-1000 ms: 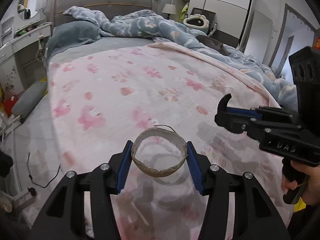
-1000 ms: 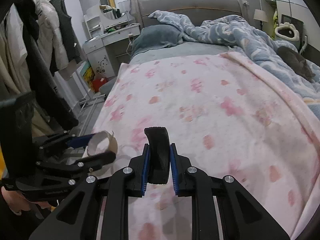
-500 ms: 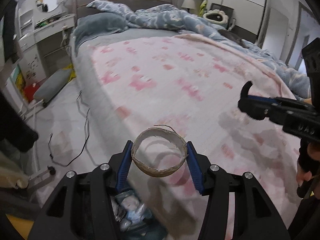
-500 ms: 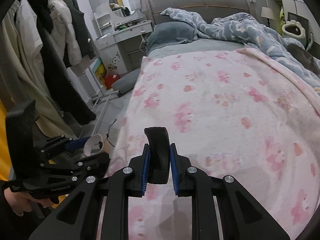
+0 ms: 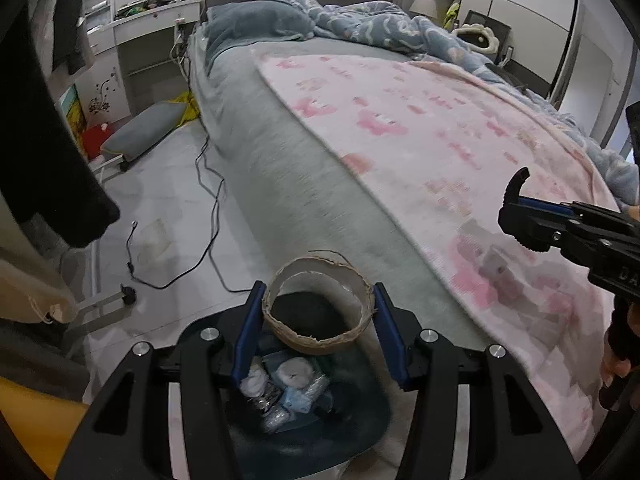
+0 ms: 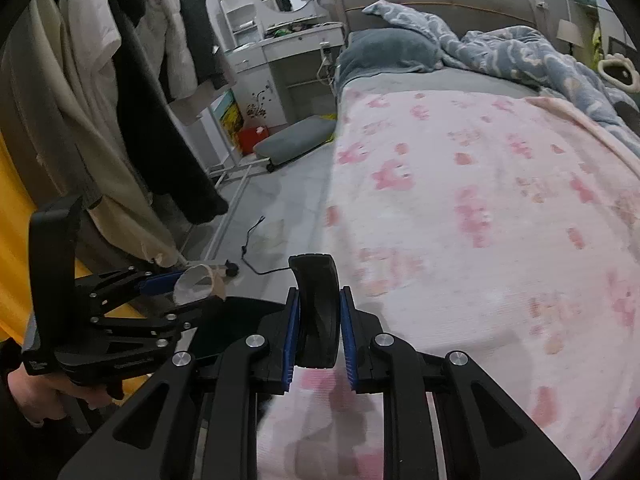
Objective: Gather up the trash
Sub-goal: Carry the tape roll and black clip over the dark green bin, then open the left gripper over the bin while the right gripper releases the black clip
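Observation:
My left gripper (image 5: 318, 320) is shut on an empty cardboard tape ring (image 5: 320, 342), its blue pads pressing both sides of the ring. It hangs right above a dark trash bin (image 5: 360, 428) lined with a bag and holding several crumpled tissues and wrappers. My right gripper (image 6: 318, 320) is shut on a curved black plastic piece (image 6: 316, 304) that stands upright between its pads, over the edge of the pink blanket (image 6: 500, 240). In the right wrist view the left gripper (image 6: 188, 288) with the ring (image 6: 192, 282) shows at lower left, above the bin's rim (image 6: 224, 332).
The bed (image 5: 288, 176) with a grey sheet and blue duvet (image 5: 380, 24) fills the right. A black cable (image 5: 200, 216) lies on the tiled floor beside it. Coats (image 6: 132, 100) hang on a rack at the left; a grey cushion (image 5: 140, 128) and white dresser (image 5: 152, 40) stand farther back.
Both grippers have swung left off the bed toward the floor. The trash bin has come into view under the left gripper and ring. Both grips are unchanged.

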`<state>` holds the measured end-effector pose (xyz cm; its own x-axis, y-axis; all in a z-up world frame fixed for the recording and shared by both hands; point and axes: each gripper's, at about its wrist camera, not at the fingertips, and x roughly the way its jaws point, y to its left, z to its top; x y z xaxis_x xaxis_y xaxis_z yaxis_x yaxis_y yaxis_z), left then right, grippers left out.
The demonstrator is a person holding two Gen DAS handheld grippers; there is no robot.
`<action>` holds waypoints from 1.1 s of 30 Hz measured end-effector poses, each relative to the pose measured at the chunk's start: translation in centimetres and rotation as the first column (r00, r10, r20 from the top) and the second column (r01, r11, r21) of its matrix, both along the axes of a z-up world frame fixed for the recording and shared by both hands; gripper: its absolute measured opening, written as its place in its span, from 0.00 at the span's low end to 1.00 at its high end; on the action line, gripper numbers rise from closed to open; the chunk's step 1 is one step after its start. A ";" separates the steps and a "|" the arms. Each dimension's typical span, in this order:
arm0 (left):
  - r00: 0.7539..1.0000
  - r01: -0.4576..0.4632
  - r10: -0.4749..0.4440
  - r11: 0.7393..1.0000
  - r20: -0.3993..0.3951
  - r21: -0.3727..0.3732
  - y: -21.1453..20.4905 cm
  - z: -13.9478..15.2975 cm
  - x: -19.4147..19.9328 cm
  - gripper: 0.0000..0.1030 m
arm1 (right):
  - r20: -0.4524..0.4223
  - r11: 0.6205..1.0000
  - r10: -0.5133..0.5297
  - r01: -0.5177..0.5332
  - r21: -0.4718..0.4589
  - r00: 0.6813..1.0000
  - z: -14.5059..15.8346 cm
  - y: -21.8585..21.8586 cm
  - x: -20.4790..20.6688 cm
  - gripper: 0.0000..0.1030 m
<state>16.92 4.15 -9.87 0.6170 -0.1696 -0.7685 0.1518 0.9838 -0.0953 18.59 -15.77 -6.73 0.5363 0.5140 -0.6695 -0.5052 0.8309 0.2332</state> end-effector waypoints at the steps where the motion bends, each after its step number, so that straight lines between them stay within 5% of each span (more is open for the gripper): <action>1: 1.000 -0.005 0.005 1.000 -0.006 0.002 0.4 -0.2 -0.1 0.54 | -0.003 1.000 0.009 -0.009 -0.002 1.000 -0.2 0.7 -0.1 0.19; 18: 0.979 -0.095 0.097 0.995 -0.181 0.024 6.1 -6.4 0.1 0.54 | -0.013 0.988 0.154 -0.154 0.016 0.988 -1.1 8.8 -0.3 0.19; 30: 0.910 -0.095 0.092 0.995 -0.403 0.013 6.7 -11.1 -0.6 0.56 | -0.072 0.976 0.208 -0.212 -0.042 0.975 -3.5 12.8 0.7 0.19; 33: 0.895 -0.111 0.094 0.994 -0.437 -0.014 7.4 -11.4 -0.9 0.65 | -0.097 0.978 0.198 -0.204 -0.050 0.975 -4.4 13.2 1.0 0.19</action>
